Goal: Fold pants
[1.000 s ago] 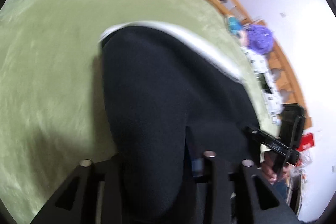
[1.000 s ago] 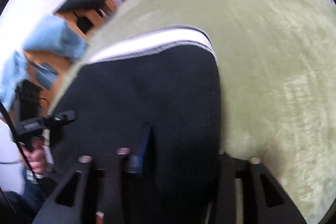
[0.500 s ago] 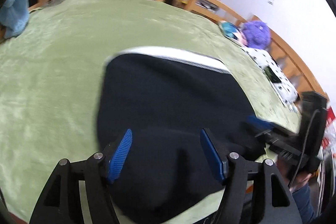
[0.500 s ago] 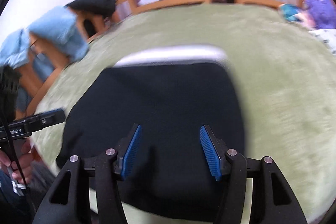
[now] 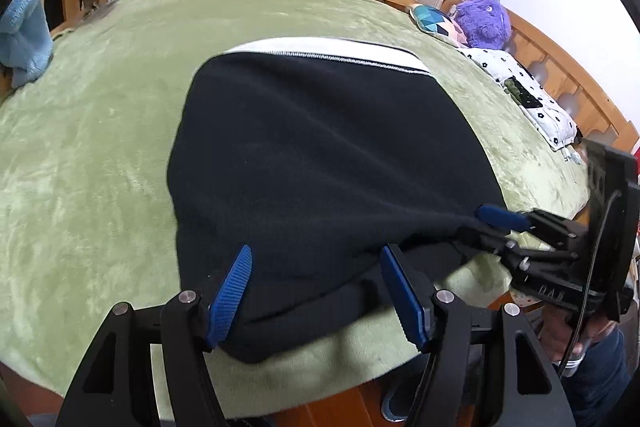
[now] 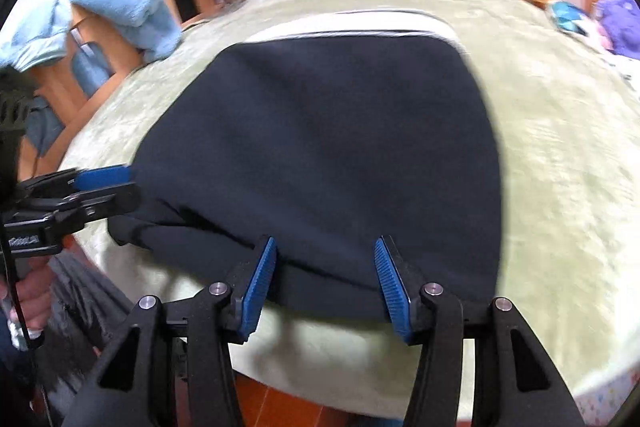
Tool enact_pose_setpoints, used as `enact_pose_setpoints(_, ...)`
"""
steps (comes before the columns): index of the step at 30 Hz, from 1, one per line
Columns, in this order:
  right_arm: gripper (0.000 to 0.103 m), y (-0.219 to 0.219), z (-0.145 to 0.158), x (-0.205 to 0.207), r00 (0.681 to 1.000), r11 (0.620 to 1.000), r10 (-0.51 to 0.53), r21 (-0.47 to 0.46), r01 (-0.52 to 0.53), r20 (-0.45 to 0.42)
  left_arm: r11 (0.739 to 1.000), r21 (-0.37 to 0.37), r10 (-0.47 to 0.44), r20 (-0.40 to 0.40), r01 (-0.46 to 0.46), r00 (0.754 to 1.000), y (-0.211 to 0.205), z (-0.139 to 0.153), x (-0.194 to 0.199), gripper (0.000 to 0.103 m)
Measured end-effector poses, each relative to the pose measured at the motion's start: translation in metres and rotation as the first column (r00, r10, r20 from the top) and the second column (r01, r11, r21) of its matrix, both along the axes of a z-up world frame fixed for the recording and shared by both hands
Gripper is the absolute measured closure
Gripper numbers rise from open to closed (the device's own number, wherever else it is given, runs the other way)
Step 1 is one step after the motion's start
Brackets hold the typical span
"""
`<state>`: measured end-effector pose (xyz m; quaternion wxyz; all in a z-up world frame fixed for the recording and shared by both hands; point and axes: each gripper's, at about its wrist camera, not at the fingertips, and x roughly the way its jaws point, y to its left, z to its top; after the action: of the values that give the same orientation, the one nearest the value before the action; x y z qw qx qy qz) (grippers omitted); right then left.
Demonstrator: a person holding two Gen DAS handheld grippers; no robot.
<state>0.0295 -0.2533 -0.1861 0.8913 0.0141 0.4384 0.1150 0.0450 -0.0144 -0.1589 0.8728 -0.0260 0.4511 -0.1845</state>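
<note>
The right wrist view is blurry, most of all at 3 o'clock, where the green blanket smears. The black pants cover the blanket under them, and their lower layers are tucked out of sight. At 4 o'clock in the left view, the person's hand is mostly hidden behind the right gripper.

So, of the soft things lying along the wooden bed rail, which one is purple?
The fluffy purple plush toy at the far right corner of the bed. The patterned teal cushion touches it on the left; the white dotted cloth lies nearer.
</note>
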Motion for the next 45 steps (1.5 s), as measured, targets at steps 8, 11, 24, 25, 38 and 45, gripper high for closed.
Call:
enact_pose_setpoints(8,0.046,-0.006,0.073,-0.026,0.973,0.971,-0.210,-0.096,0.219,0.098,0.999,-0.048,0.020,0.096,-0.016,0.995,-0.013,0.059,-0.024,0.038)
enact_pose_setpoints(11,0.044,-0.007,0.099,-0.039,0.958,0.958,-0.255,-0.104,0.269,0.131,0.997,-0.068,0.030,0.136,-0.021,0.990,-0.016,0.085,-0.035,0.034)
enact_pose_setpoints(24,0.008,-0.013,0.169,-0.098,0.912,0.931,-0.328,-0.079,0.356,0.245,0.995,-0.090,0.053,0.233,-0.033,0.971,-0.025,0.138,-0.086,0.018)
enact_pose_setpoints(25,0.006,-0.012,0.171,-0.101,0.907,0.928,-0.332,-0.081,0.363,0.257,0.996,-0.084,0.058,0.238,-0.039,0.969,-0.024,0.139,-0.089,0.015)
enact_pose_setpoints(38,0.002,-0.015,0.183,-0.127,0.898,0.925,-0.350,-0.053,0.377,0.268,0.997,-0.034,0.077,0.266,-0.071,0.961,-0.030,0.147,-0.111,0.013)
enact_pose_setpoints(45,0.002,-0.014,0.184,-0.131,0.895,0.923,-0.356,-0.046,0.381,0.269,0.997,-0.032,0.077,0.269,-0.071,0.960,-0.031,0.147,-0.113,0.013)
